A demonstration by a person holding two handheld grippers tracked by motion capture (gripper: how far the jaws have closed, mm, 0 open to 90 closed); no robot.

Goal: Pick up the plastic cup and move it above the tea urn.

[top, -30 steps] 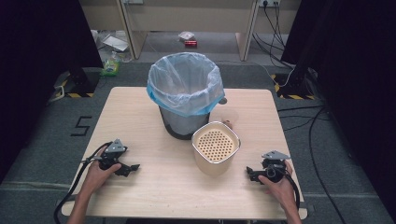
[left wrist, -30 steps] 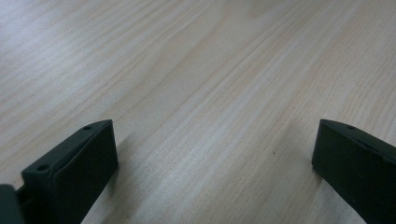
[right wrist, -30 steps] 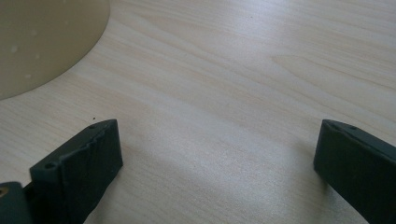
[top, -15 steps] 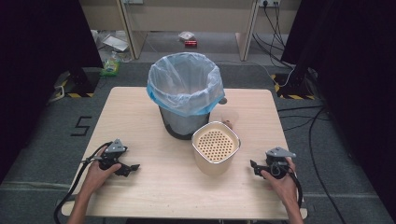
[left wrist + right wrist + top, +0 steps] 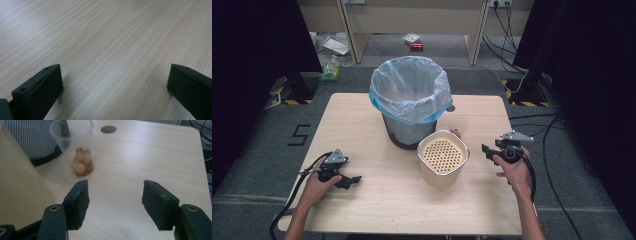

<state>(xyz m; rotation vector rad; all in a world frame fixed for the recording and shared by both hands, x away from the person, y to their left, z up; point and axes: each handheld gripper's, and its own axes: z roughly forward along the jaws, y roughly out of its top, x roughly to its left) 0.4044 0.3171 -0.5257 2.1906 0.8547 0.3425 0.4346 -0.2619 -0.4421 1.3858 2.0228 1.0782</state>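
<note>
A clear plastic cup [image 5: 78,150] with several pale round pieces at its bottom stands on the wooden table [image 5: 362,125], just right of the cream container. That cream container [image 5: 443,157] has a perforated top and sits mid-table, in front of a grey bin [image 5: 409,97] lined with a blue-white bag. My right gripper [image 5: 115,205] hovers right of the container and points toward the cup, a short way off. Its jaws have just been closing, but they stand apart with nothing between them. My left gripper [image 5: 352,181] rests near the front left, open over bare wood [image 5: 113,50].
A round hole [image 5: 108,129] pierces the table behind the cup. The container's cream wall [image 5: 20,182] is close on the right gripper's left side. Cables and litter lie on the floor beyond the table.
The right hand has risen and moved away from the front edge toward the cup, and its jaws have narrowed. The left hand has stayed put.
</note>
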